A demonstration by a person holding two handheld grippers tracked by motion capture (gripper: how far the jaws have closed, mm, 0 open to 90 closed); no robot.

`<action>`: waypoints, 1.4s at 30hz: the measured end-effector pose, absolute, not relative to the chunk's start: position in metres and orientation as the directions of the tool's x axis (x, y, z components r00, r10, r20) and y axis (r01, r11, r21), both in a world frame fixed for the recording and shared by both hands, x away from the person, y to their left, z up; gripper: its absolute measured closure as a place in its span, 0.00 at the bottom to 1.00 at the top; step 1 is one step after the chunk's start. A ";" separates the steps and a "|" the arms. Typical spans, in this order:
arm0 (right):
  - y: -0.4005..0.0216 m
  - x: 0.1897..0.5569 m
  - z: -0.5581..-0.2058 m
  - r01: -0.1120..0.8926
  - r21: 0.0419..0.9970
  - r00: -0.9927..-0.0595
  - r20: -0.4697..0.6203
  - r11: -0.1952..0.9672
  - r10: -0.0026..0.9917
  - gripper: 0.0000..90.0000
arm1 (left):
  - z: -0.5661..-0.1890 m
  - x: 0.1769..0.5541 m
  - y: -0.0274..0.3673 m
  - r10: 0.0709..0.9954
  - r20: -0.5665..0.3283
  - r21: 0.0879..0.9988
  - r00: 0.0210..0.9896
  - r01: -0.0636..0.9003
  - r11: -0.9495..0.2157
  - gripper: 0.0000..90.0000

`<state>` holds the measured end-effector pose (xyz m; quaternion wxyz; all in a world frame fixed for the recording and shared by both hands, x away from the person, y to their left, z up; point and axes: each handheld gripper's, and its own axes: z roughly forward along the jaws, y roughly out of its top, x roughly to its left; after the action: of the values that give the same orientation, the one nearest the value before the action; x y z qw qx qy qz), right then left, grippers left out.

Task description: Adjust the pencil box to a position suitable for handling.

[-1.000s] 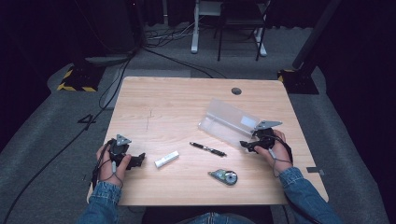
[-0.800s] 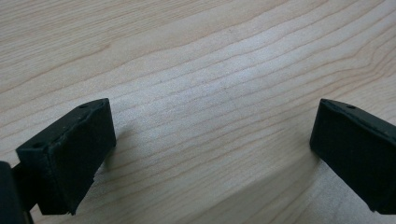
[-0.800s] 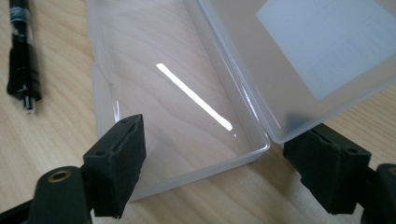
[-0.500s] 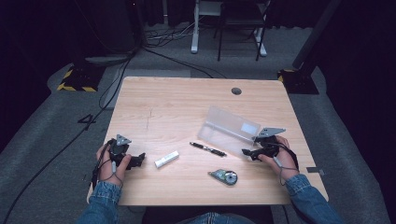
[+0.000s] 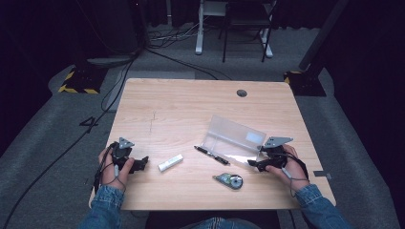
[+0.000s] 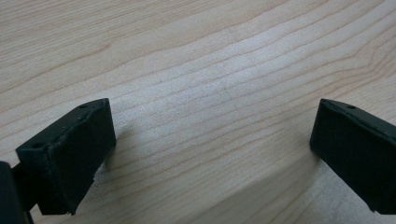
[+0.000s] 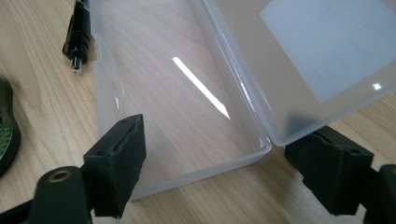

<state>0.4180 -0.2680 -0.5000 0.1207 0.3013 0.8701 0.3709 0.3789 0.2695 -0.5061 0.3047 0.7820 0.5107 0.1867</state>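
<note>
Across the wooden table (image 5: 191, 107) the clear plastic case (image 5: 234, 138) now lies hinged open, right gripper (image 5: 258, 163) drawn back, jaws wide at its near corner, left gripper (image 5: 139, 164) idle, jaws wide, so filling likely follows.

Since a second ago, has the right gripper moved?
Yes. The right gripper has drawn back toward the table's near edge, away from the grommet hole.

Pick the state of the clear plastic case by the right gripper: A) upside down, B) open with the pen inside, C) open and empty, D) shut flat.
C: in the right gripper view the clear case lies with its lid swung back and bare wood shows through its tray, while the pen lies outside its wall; the right gripper has its jaws apart at the near end.
</note>
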 end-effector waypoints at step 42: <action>-0.293 0.375 -0.459 0.491 0.739 -0.745 0.081 0.461 0.662 0.34 | -0.506 0.385 0.265 0.905 -0.023 0.666 0.426 0.682 -0.304 0.00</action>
<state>0.3753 -0.2928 -0.4589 0.1094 0.3400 0.8478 0.3921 0.3855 0.2655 -0.5060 0.3066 0.7866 0.5041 0.1819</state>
